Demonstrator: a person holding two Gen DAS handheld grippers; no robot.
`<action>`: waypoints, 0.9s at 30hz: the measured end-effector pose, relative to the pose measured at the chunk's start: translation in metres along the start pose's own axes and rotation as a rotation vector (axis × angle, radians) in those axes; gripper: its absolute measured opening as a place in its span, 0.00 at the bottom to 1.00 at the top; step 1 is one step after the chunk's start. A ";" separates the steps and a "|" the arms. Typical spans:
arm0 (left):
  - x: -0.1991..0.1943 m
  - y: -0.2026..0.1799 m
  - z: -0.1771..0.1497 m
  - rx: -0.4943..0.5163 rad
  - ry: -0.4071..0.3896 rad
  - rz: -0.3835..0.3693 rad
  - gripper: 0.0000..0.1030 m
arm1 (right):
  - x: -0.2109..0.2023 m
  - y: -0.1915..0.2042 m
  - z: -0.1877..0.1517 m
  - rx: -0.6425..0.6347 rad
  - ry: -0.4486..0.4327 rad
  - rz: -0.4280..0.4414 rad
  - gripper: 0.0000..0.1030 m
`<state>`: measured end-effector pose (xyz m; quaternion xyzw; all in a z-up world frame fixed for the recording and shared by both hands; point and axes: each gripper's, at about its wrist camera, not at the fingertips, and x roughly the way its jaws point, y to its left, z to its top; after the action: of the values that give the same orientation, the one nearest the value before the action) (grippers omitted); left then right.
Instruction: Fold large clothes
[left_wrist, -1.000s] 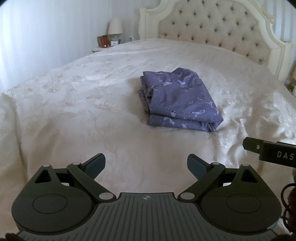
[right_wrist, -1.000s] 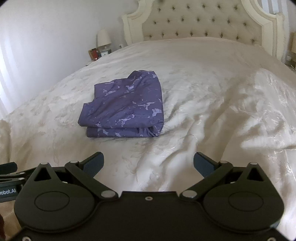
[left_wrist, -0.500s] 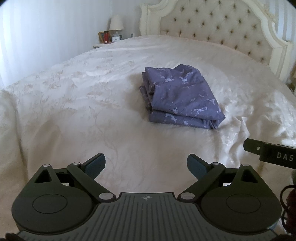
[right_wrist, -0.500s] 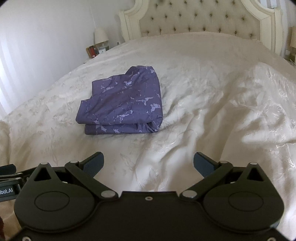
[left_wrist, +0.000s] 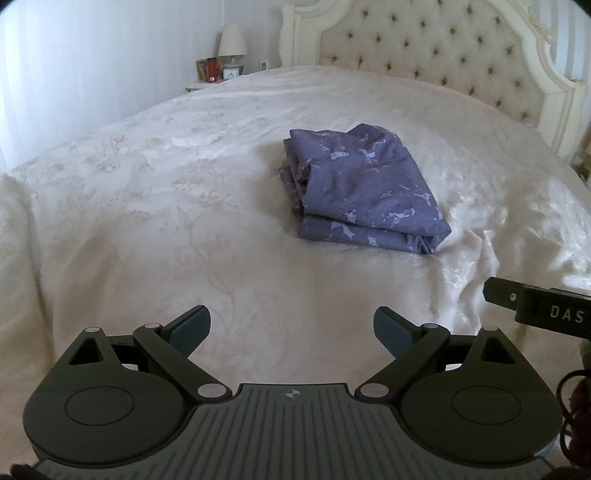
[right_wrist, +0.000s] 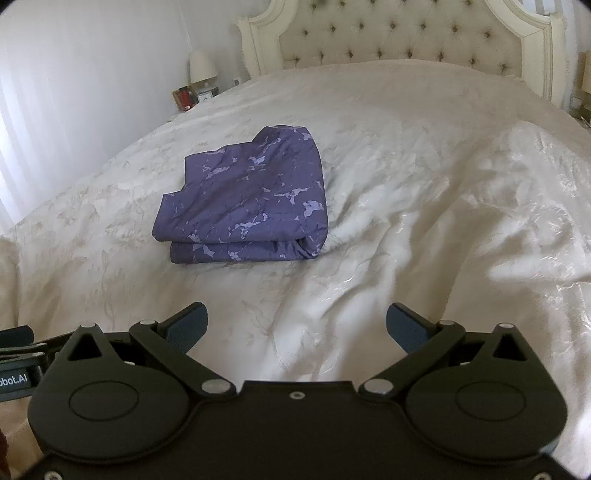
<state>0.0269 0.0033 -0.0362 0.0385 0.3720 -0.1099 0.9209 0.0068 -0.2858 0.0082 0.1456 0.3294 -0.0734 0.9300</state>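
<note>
A purple patterned cloth (left_wrist: 364, 192) lies folded into a thick rectangle on the cream bedspread (left_wrist: 166, 206); the right wrist view shows the same cloth (right_wrist: 247, 201) left of centre. My left gripper (left_wrist: 291, 328) hovers open over bare bedspread, well short of the cloth, nothing between its fingers. My right gripper (right_wrist: 295, 326) is open too, empty, with the cloth ahead and to its left. In the left wrist view the right gripper's body shows at the right edge.
A tufted headboard (left_wrist: 443, 48) closes the far end of the bed. A nightstand with a lamp (left_wrist: 232, 44) and small items stands at the back left by a white curtain (left_wrist: 74, 74). The bedspread (right_wrist: 461, 221) is rumpled on the right.
Both grippers have eased back and tilted slightly, so the folded cloth sits a little lower and nearer in each view. The cloth itself has not moved. Both stay open.
</note>
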 end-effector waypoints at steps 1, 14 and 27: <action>0.000 0.000 0.000 0.001 0.000 0.000 0.94 | 0.000 0.000 0.000 0.000 0.001 0.001 0.99; 0.003 0.002 -0.002 -0.003 0.006 0.001 0.94 | 0.004 0.001 -0.003 0.008 0.016 0.008 0.99; 0.005 0.006 -0.004 0.002 0.011 0.011 0.93 | 0.005 0.002 -0.005 0.015 0.028 0.013 0.99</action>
<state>0.0292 0.0087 -0.0430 0.0421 0.3768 -0.1050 0.9194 0.0079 -0.2823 0.0016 0.1558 0.3408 -0.0678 0.9247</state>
